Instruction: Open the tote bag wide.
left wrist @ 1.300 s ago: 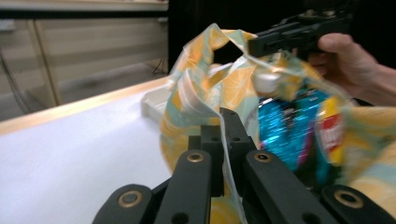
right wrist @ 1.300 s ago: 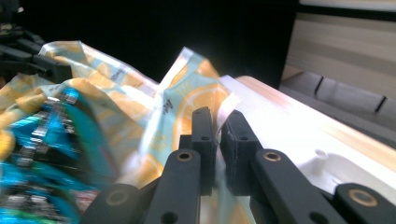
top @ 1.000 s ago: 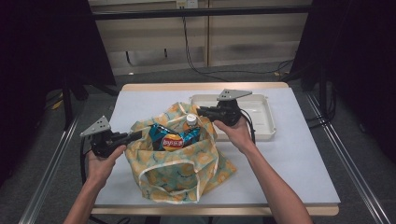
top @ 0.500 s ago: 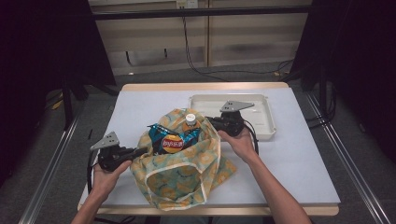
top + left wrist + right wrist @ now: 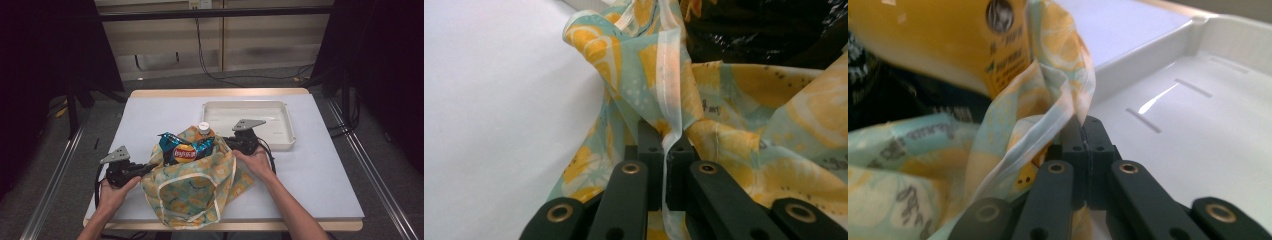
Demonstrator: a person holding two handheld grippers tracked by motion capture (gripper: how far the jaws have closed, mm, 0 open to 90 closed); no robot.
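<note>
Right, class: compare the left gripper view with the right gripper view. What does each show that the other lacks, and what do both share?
The left gripper view alone has bare white table beside the cloth, with the left tool shut on a white-edged fold. The right gripper view alone has the white tray and a yellow bottle label, with the right tool shut on the hem. Both share the lemon-print bag, black jaws pinching its cloth, and dark packaging inside.

Each matte black two-jaw left gripper (image 5: 145, 169) and right gripper (image 5: 226, 144) carries a grey three-cornered plate on top and a trailing black cable. Brass-coloured rivets dot the black linkage bars. The person's forearms are bare, with no sleeves.
</note>
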